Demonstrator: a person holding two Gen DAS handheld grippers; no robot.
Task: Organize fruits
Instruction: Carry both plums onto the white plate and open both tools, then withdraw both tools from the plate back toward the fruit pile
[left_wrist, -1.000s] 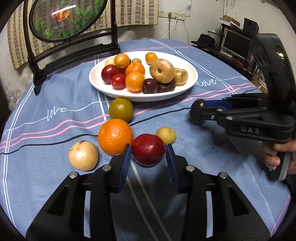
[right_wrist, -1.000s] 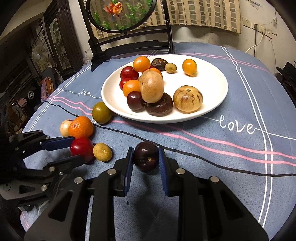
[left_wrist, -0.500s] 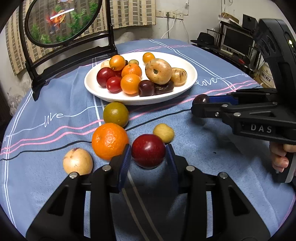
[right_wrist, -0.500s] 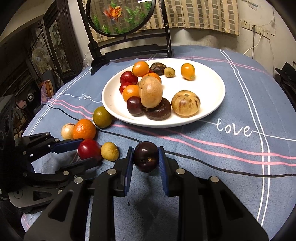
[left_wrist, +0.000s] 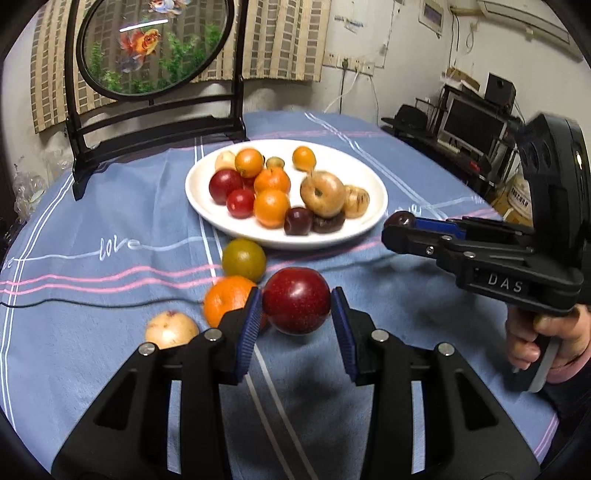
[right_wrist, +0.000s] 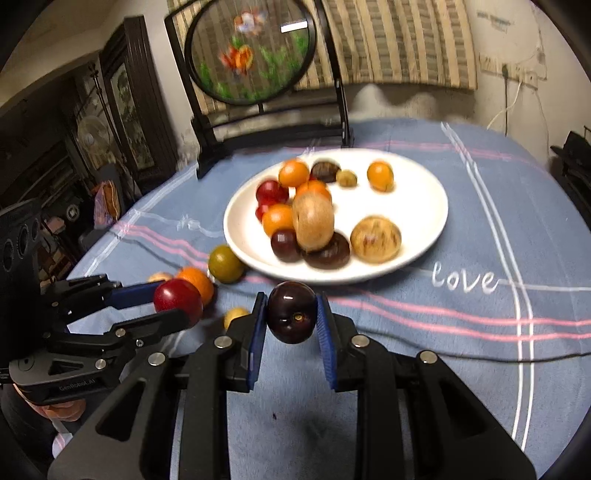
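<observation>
Left to right across the round table covered with a blue striped cloth. Toward the near-left edge of the table, three fruits lie loose on the cloth: a pale beige round fruit, a round orange citrus just beside it, and a greenish-brown round fruit next in line, lying just short of the plate's near rim. A fourth loose piece, a small yellow round fruit, shows only in the right wrist view, on the cloth below the left gripper.

The left gripper has its blue-padded fingers clenched on a glossy red round plum-like fruit, which appears raised off the cloth, near the loose group.

At the centre of the table sits the white oval ceramic plate, already carrying about a dozen fruits, red, orange, dark and tan, crowded on its left and near parts; its right part is bare.

The right gripper grips a dark purple round plum-like fruit between its pads, held just short of the plate's near rim.

Judged progress: well past halfway. Two fruits are in hand and not yet set down; four remain on the cloth to be gathered.
</observation>
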